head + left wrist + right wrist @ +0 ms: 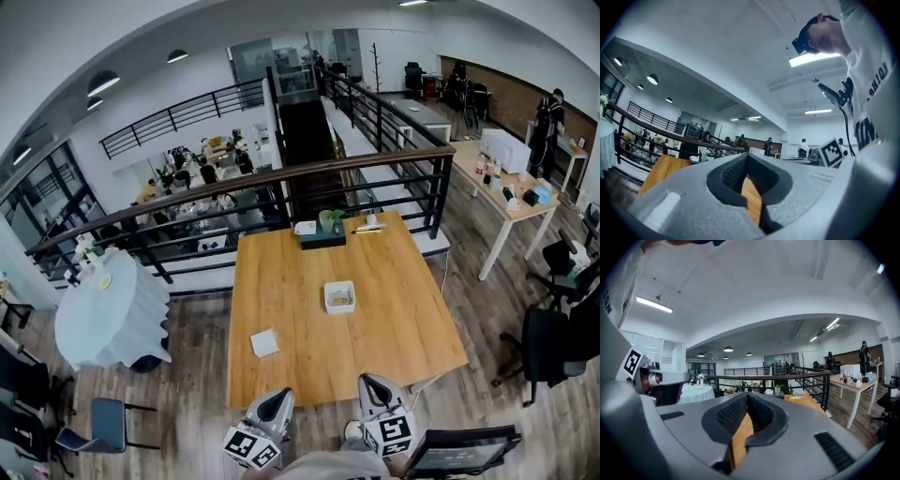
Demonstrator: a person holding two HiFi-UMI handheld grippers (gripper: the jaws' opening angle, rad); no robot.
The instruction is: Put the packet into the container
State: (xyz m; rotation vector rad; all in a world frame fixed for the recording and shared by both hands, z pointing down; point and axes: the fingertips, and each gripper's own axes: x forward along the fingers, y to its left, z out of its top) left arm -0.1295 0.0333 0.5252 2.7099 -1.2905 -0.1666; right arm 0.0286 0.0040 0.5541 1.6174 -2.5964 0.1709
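A small white packet (264, 343) lies flat on the wooden table (394, 328), near its front left. The white square container (339, 296) stands in the middle of the table with something small inside. My left gripper (272, 408) hovers at the table's near edge, a little short of the packet, shut with nothing in it. Beside it my right gripper (378, 392) is also shut and empty. In the left gripper view the left gripper (747, 157) points up and level over the table, jaws together. The right gripper (747, 397) shows the same in its own view. Neither gripper view shows the packet or the container.
At the table's far edge stand a dark tray (322, 238) with a green plant, a white box and pens. A black railing (281, 187) runs behind it. A round white-clothed table (108, 314) is at left, office chairs (553, 337) at right, a laptop (459, 450) at bottom right.
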